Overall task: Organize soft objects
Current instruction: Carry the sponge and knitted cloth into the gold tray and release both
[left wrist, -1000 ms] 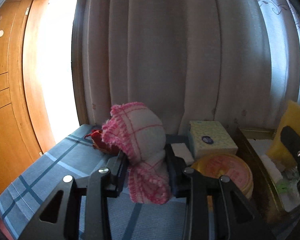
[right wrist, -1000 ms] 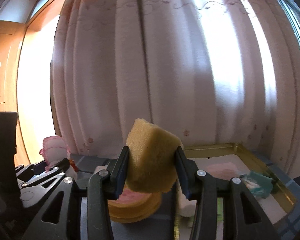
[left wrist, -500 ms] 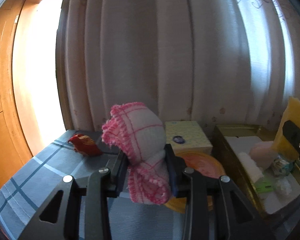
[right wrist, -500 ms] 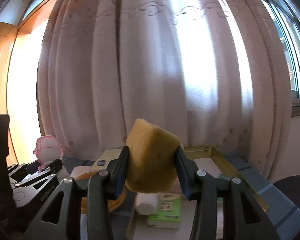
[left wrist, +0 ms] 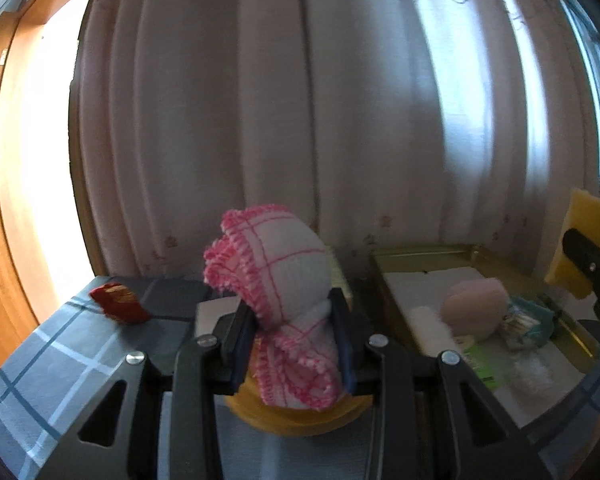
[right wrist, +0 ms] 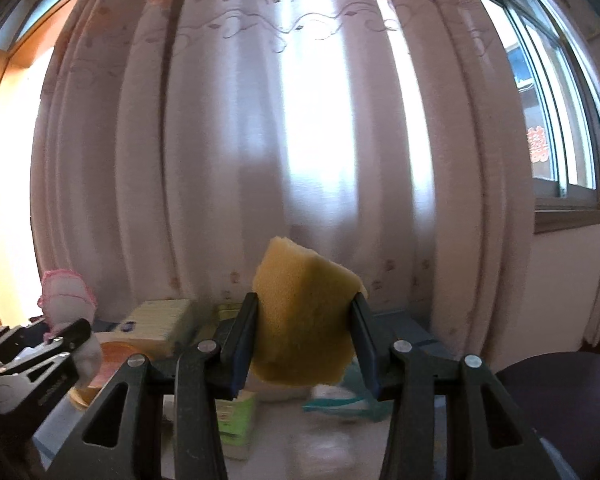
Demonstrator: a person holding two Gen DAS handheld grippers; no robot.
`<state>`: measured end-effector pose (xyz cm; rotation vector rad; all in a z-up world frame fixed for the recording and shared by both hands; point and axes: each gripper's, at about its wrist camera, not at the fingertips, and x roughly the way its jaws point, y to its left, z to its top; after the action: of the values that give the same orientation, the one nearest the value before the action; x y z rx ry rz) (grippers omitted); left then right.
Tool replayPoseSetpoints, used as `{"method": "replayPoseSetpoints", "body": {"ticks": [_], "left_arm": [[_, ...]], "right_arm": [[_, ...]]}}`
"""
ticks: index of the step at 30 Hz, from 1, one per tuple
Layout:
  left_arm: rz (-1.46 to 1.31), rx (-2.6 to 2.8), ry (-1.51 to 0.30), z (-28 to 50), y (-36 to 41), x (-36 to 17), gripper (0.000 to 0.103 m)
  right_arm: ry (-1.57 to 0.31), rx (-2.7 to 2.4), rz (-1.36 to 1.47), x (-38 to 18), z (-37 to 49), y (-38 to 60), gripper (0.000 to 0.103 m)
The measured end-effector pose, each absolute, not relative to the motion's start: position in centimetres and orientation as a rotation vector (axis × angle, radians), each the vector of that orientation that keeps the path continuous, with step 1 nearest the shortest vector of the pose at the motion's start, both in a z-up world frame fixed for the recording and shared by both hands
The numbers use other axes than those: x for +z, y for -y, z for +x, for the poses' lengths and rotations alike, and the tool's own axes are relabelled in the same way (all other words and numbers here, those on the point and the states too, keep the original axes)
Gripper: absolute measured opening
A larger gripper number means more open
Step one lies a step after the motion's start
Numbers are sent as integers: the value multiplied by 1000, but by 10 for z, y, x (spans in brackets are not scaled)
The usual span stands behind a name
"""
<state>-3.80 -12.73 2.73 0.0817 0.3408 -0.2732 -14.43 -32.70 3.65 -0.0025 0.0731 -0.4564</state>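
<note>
Left gripper (left wrist: 294, 344) clamped on a bunched pink-trimmed cloth (left wrist: 276, 280), pinched at its waist, most of it bulging above the jaws, over the checked tablecloth (left wrist: 40, 368). Right gripper (right wrist: 304, 344) squeezing a yellow sponge (right wrist: 304, 320), sponge upright between the jaws, above the gold tray (left wrist: 428, 249) with a pink sponge (left wrist: 474, 304) in it.

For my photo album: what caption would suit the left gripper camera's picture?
Left gripper clamps a pink-trimmed cloth above a checked table, gold tray alongside.
</note>
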Motion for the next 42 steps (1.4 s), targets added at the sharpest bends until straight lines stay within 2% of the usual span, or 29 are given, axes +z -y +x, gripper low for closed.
{"method": "replayPoseSetpoints", "body": {"ticks": [13, 18, 30, 34, 35, 36, 37, 38, 39, 40, 42], "left_arm": [[152, -429, -312, -54, 190, 28, 34], [190, -533, -324, -60, 213, 28, 34], [308, -689, -469, -51, 261, 19, 35], [302, -685, -502, -46, 263, 18, 36], [306, -683, -506, -45, 264, 18, 37], [311, -680, -509, -45, 266, 17, 44], [317, -676, -512, -45, 267, 17, 46], [322, -672, -513, -46, 267, 16, 53], [325, -668, -513, -45, 268, 16, 65], [331, -658, -514, -46, 268, 15, 66], [344, -620, -520, -45, 269, 14, 81]], "right_arm": [[-128, -520, -28, 40, -139, 371, 47], [-229, -474, 15, 38, -123, 380, 48], [-389, -360, -34, 33, -90, 374, 49], [-434, -317, -15, 32, -83, 379, 52], [-442, -305, -11, 32, -81, 381, 53], [-446, -302, -11, 32, -81, 381, 54], [-451, -299, -14, 31, -79, 383, 59], [-460, -295, -21, 30, -77, 382, 60], [-463, -295, -24, 30, -77, 381, 66], [-474, -285, -19, 29, -76, 381, 73], [-479, -273, 9, 28, -76, 384, 76]]}}
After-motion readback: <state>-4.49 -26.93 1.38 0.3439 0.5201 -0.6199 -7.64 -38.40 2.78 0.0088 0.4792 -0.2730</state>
